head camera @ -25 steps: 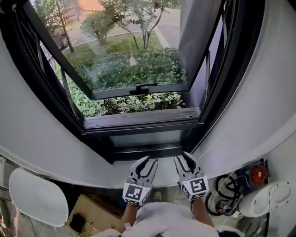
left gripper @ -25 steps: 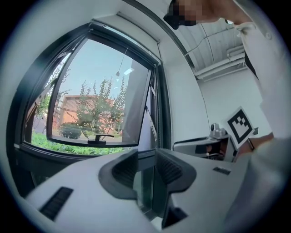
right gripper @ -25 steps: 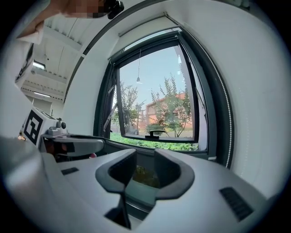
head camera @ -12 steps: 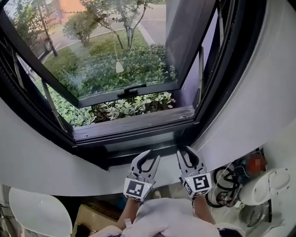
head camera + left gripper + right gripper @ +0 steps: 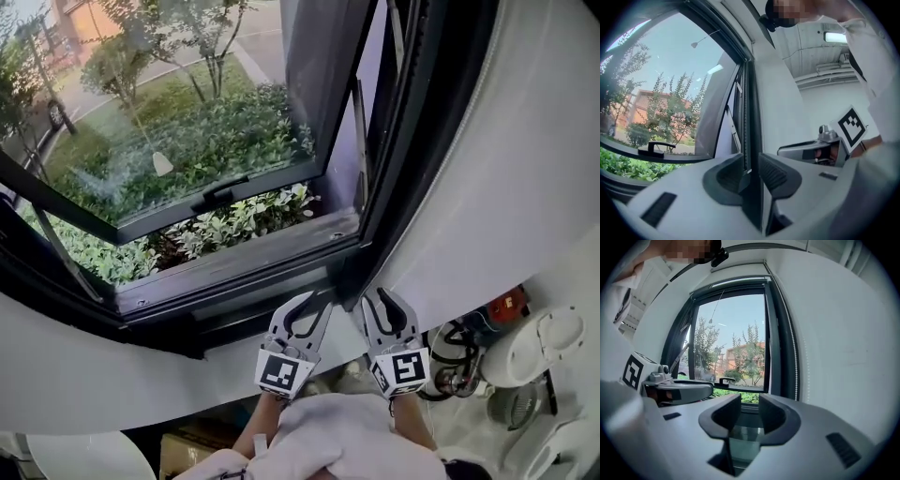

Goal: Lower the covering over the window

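Our left gripper (image 5: 316, 300), jaws just narrowing, and right gripper (image 5: 378, 298) gape empty by the black window frame's (image 5: 403, 159) lower right corner. The covering is out of view. We should pinch what looks like its white bead chain (image 5: 796, 374) at the frame's right edge squarely.

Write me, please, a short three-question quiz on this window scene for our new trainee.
1. True or false: the window stands open.
2. What does the right claw hold? A a cord; B nothing; C a handle.
3. Fill in: seen from the right gripper view, the bead chain hangs at the window's ____ side.

Key: 1 true; 2 B; 3 right.
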Demonstrator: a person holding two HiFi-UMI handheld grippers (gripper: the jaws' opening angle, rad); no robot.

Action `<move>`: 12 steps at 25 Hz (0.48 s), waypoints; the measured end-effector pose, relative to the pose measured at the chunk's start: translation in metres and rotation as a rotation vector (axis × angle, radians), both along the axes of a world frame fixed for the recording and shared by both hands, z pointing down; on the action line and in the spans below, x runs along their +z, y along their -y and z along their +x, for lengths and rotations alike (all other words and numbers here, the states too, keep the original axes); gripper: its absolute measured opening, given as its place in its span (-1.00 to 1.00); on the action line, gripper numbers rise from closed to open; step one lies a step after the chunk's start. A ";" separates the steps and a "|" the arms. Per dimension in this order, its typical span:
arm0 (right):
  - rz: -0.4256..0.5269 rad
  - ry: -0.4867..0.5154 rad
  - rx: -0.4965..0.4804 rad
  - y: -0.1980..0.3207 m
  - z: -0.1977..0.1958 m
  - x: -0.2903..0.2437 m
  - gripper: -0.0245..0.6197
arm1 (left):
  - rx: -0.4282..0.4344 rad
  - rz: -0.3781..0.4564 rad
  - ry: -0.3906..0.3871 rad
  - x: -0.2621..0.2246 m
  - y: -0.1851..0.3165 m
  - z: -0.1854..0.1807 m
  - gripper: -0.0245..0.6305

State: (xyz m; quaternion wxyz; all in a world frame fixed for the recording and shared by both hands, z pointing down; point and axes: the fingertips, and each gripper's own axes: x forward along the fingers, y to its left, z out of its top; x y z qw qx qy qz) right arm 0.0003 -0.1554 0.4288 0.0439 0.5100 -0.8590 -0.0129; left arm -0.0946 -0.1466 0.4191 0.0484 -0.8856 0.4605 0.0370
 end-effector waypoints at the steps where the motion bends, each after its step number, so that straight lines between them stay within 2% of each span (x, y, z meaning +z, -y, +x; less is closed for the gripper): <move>1: 0.000 0.003 0.007 0.002 0.004 0.000 -0.57 | 0.004 -0.001 0.004 0.001 0.003 0.005 -0.60; 12: -0.017 0.019 0.091 0.020 0.044 0.006 -0.57 | 0.071 -0.029 0.030 0.008 0.032 0.060 -0.60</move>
